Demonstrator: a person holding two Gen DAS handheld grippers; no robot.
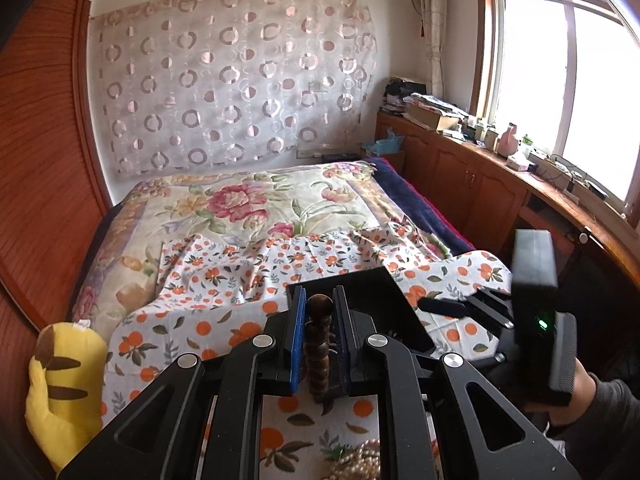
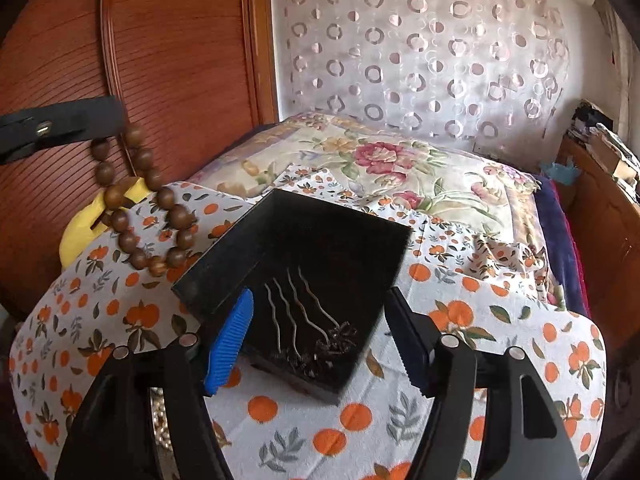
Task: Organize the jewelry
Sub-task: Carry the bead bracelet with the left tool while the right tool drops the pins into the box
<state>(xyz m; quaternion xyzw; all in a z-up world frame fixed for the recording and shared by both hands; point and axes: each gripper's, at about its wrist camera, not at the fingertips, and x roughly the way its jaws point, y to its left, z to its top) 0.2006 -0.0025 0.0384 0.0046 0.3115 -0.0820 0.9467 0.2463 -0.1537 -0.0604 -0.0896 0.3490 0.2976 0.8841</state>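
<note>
- Left gripper (image 1: 319, 344), lower centre of the left wrist view: clenched on a brown wooden bead bracelet (image 1: 317, 354). In the right wrist view the beads hang as a loop at upper left.
- Right gripper (image 2: 320, 340): released, fingers spread either side of the black box's (image 2: 224, 268) near end, nothing pinched.
- Box sits on an orange-print cloth (image 2: 352, 412), centre frame; wavy metal hairpins (image 2: 296, 312) lie inside.
- Pearl strand (image 1: 354, 462) on the cloth at bottom edge.
- Cloth covers a bed with a floral quilt (image 1: 240, 200).
- Room: circle-pattern curtain (image 1: 236, 76) behind, wood panel left, window (image 1: 560, 80) right, yellow plush (image 1: 64, 392) lower left.
</note>
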